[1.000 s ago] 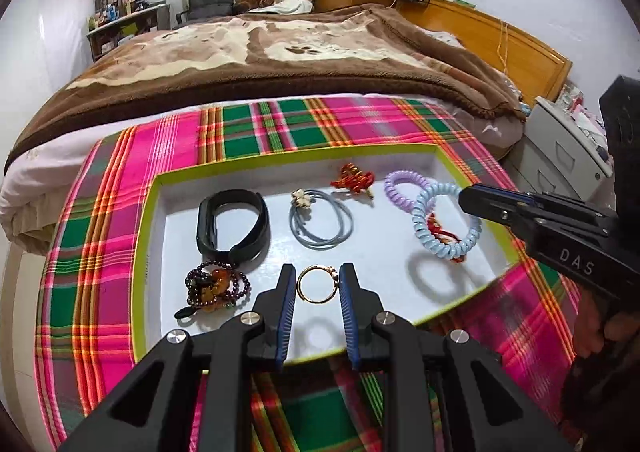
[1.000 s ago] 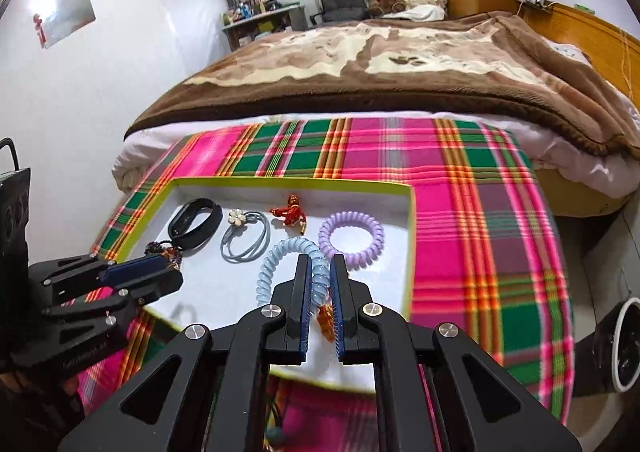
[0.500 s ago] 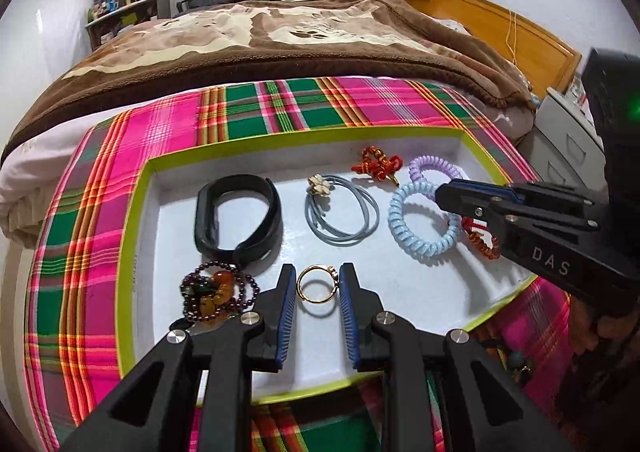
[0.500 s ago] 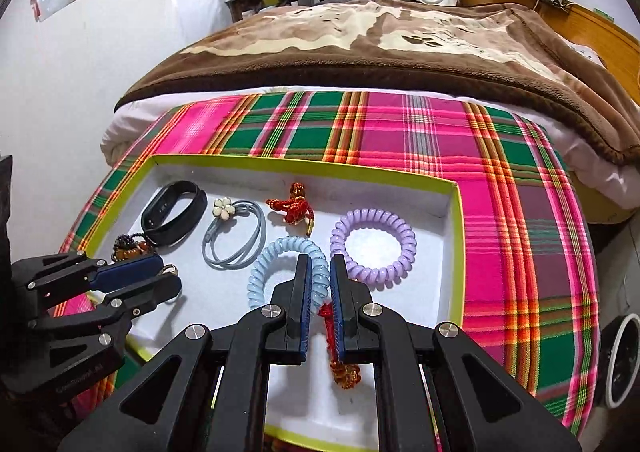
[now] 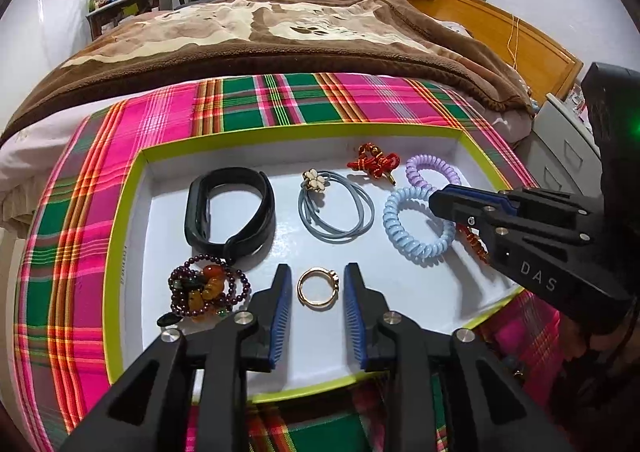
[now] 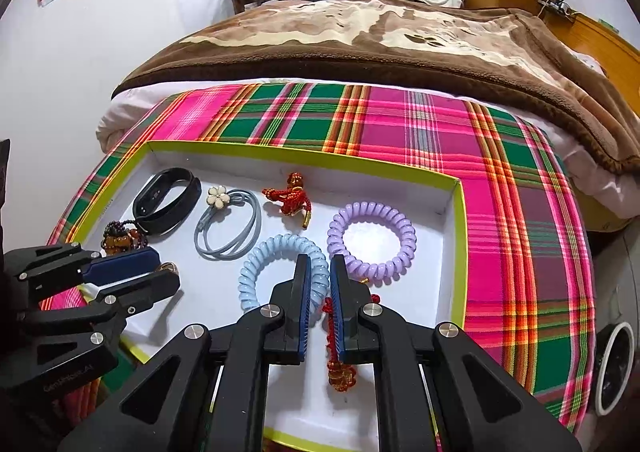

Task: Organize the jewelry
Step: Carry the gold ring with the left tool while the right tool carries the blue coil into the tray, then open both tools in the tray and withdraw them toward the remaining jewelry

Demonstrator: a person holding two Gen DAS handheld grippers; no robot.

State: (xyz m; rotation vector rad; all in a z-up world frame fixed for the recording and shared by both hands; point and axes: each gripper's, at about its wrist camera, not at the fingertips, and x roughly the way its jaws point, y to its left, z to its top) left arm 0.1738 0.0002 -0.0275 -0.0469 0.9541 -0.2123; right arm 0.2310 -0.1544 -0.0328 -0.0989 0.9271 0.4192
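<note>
A white tray with a lime rim (image 5: 132,188) (image 6: 460,212) lies on a plaid cloth and holds the jewelry. My left gripper (image 5: 318,280) is open, its fingers either side of a gold ring (image 5: 318,292) on the tray floor. My right gripper (image 6: 320,268) is shut on a red beaded bracelet (image 6: 338,368) that hangs down between its fingers, just above the tray by a blue coil band (image 6: 276,252) (image 5: 416,224). A purple coil band (image 6: 370,236), a red knot charm (image 6: 290,196), a grey hair tie (image 5: 336,208), a black wristband (image 5: 228,208) and a dark bead bracelet (image 5: 204,292) also lie inside.
The plaid cloth (image 6: 400,124) covers the foot of a bed with a brown blanket (image 5: 280,40). A grey cabinet (image 5: 568,156) stands to the right. A wooden headboard (image 5: 500,32) is at the back right.
The right gripper has moved forward over the tray with the red beaded bracelet, and its jaws have parted slightly. The left gripper stays open around the gold ring.
</note>
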